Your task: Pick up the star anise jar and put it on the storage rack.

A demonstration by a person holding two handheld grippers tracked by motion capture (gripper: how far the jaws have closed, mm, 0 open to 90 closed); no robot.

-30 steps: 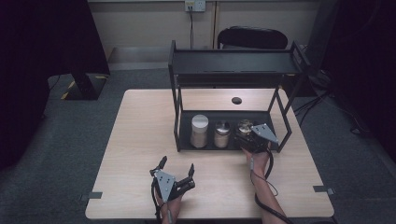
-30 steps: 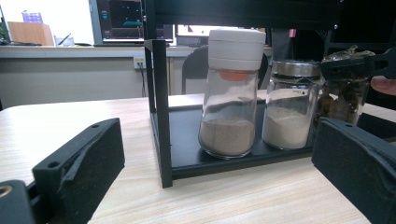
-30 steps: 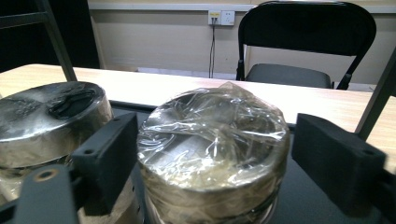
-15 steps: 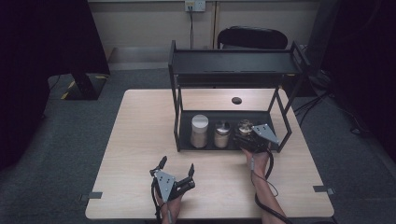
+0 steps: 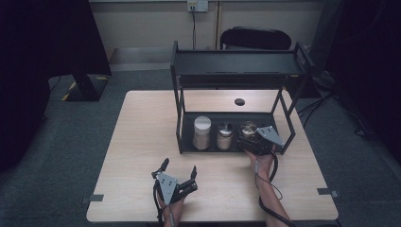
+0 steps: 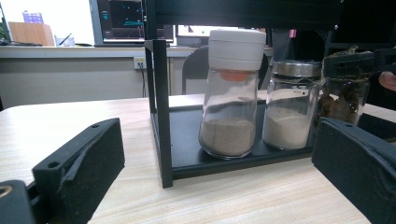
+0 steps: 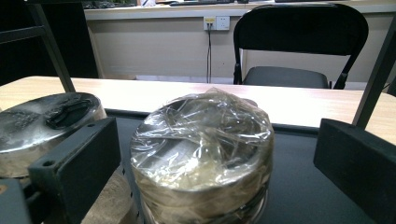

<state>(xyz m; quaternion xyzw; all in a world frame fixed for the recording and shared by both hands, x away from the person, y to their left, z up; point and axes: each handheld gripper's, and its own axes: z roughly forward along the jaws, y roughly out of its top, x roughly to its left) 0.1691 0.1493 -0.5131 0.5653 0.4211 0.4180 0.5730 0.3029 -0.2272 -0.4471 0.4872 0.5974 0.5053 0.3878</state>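
A black two-tier rack [image 5: 182,113] stands on the wooden table [image 5: 142,127]. Its lower shelf holds three jars in a row. On the left is a tall white-lidded jar [image 5: 202,132] [image 6: 232,93] of tan powder. A metal-lidded jar [image 5: 225,135] [image 6: 292,107] of white powder stands in the middle. The right one is a plastic-wrapped jar [image 5: 248,126] [image 7: 203,149] with dark contents. My right gripper [image 5: 247,135] [image 7: 215,154] is open, one jaw on each side of the wrapped jar with gaps showing. My left gripper [image 5: 179,166] [image 6: 217,158] rests open near the table's front edge, facing the rack.
A small black round object [image 5: 239,101] lies on the table behind the rack. A black folding chair [image 5: 255,38] stands beyond the table. The rack's front post [image 6: 159,112] rises just left of the white-lidded jar. The upper shelf [image 5: 236,64] overhangs the jars.
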